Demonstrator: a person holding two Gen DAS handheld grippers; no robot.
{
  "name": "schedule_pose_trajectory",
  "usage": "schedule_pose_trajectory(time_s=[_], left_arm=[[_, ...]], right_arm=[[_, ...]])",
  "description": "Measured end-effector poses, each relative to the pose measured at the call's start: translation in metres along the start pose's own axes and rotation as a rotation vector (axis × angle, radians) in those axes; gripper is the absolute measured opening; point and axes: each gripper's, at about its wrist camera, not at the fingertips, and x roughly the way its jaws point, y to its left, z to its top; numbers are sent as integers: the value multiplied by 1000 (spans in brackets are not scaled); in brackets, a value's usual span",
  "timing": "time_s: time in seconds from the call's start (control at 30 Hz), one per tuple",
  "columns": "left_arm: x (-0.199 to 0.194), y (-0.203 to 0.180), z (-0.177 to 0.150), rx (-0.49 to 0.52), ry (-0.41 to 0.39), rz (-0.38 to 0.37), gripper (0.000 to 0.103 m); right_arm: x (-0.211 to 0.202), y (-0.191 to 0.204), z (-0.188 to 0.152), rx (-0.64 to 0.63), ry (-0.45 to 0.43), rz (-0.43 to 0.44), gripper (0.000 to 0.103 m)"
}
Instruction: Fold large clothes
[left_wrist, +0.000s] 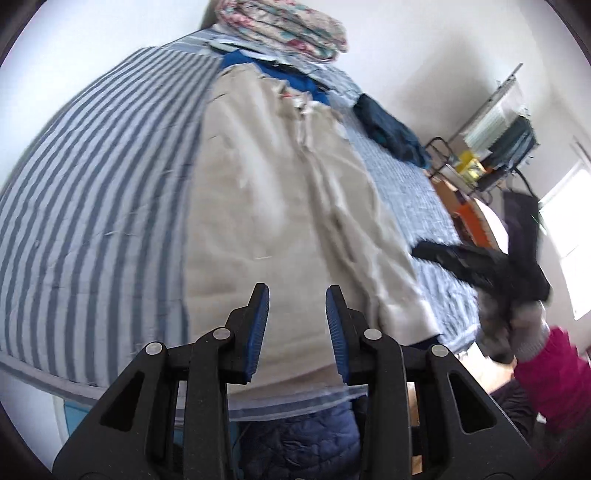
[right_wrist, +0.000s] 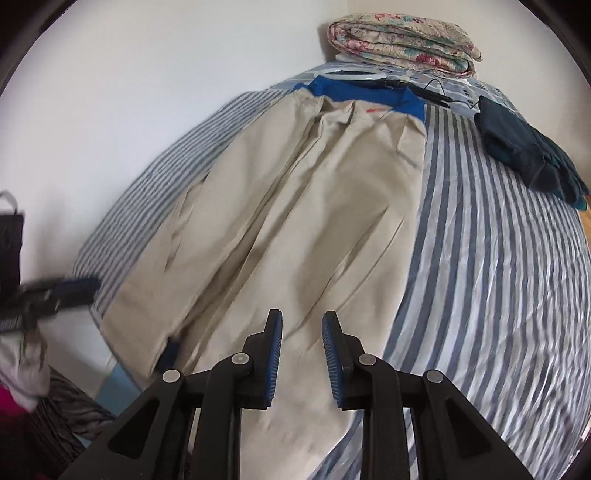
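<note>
A large beige garment (left_wrist: 258, 203) (right_wrist: 295, 221) lies spread lengthwise on the blue-and-white striped bed (left_wrist: 92, 166) (right_wrist: 480, 258). Its near hem reaches the bed's front edge. My left gripper (left_wrist: 296, 291) hovers over the near hem, open, with nothing between its blue pads. My right gripper (right_wrist: 303, 317) hovers over the garment's near part, its jaws a little apart and holding nothing. In the left wrist view the right gripper (left_wrist: 450, 258) shows blurred at the garment's right edge, on a gloved hand with a magenta sleeve (left_wrist: 554, 373). The left gripper (right_wrist: 62, 291) is a blur at the garment's left corner in the right wrist view.
A blue garment (left_wrist: 295, 79) (right_wrist: 351, 92) lies under the beige one's far end. A folded floral quilt (left_wrist: 284, 26) (right_wrist: 402, 37) sits at the bed's head, and a dark teal garment (left_wrist: 388, 129) (right_wrist: 524, 147) near the bed's right side. A shelf rack (left_wrist: 498, 140) stands beyond the bed.
</note>
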Motion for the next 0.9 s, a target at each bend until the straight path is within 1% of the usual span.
schedule_pose_trajectory(time_s=[0.07, 0.13, 0.17, 0.2, 0.23, 0.27, 0.3, 0.33, 0.37, 0.43, 0.47, 0.5, 0.53, 0.57, 0.6, 0.63, 0.7, 0.73, 0.8, 0.87, 0.9], left_arm=[[13, 8, -4, -12, 33, -2, 31], [29, 15, -13, -32, 92, -7, 31], [36, 16, -18, -24, 115, 2, 31], [42, 15, -23, -4, 132, 10, 31], [48, 11, -30, 39, 147, 30, 31], [48, 5, -34, 81, 139, 54, 31], [49, -3, -37, 147, 139, 92, 31], [50, -7, -38, 177, 150, 108, 31], [49, -8, -36, 185, 160, 110, 32], [42, -3, -33, 135, 178, 59, 32], [36, 1, -31, 106, 177, 36, 32], [27, 7, -26, 70, 161, 19, 35], [21, 11, -24, 45, 142, 6, 47], [13, 18, -19, 13, 117, -9, 53], [7, 28, -14, -22, 93, -19, 64], [4, 35, -10, -50, 82, -20, 69], [7, 53, -2, -118, 87, -11, 70], [12, 66, 0, -163, 108, -14, 70], [24, 86, 0, -253, 150, -55, 70], [37, 104, -3, -336, 190, -85, 70], [40, 108, -6, -355, 202, -102, 70]], right_arm=[[2, 13, -17, 6, 0, 3, 24], [9, 25, -32, 42, 10, 41, 24], [15, 31, -37, 47, 16, 47, 24], [22, 38, -42, 37, 18, 35, 24], [31, 46, -47, 20, 24, 9, 25], [41, 52, -52, 16, 32, -17, 25], [44, 56, -56, 16, 26, -38, 25], [44, 59, -57, 10, 13, -53, 24], [41, 59, -56, 9, 18, -48, 24], [29, 51, -53, 32, 17, 7, 25], [18, 45, -53, 48, 0, 42, 34], [8, 40, -57, 57, -25, 49, 39], [-6, 34, -62, 65, -61, 37, 49], [-19, 24, -66, 79, -95, 24, 60], [-28, 16, -70, 95, -114, 20, 64], [-37, 3, -75, 126, -127, 24, 68], [-44, -23, -84, 202, -120, 47, 71], [-45, -33, -89, 240, -110, 58, 72], [-43, -51, -99, 310, -91, 89, 73], [-35, -69, -106, 380, -66, 158, 74], [-31, -72, -109, 405, -56, 183, 74]])
